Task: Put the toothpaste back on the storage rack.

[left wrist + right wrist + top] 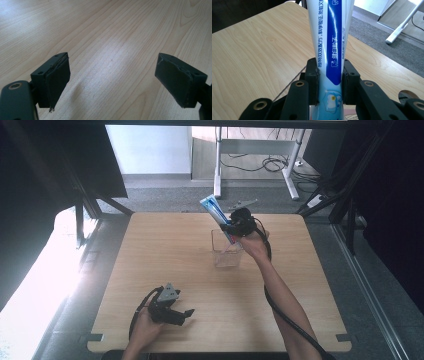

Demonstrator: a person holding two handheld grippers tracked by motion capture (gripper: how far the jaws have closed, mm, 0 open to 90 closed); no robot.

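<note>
An office or lab: a wooden table [165, 250], grey carpet [165, 197], a desk frame [255, 150] trailing cables [267, 164].

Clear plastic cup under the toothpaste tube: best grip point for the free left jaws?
Judging by its pose, grip the clear plastic cup across its side walls, low down, from the near left side. Its mouth is taken: the blue-and-white toothpaste tube slants into it from above, clamped in the right gripper. The left gripper is open.

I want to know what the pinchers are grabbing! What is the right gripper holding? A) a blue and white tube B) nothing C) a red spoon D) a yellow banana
A: the right gripper has its black jaws pressed on both sides of a blue and white tube, held above the clear container.
</note>
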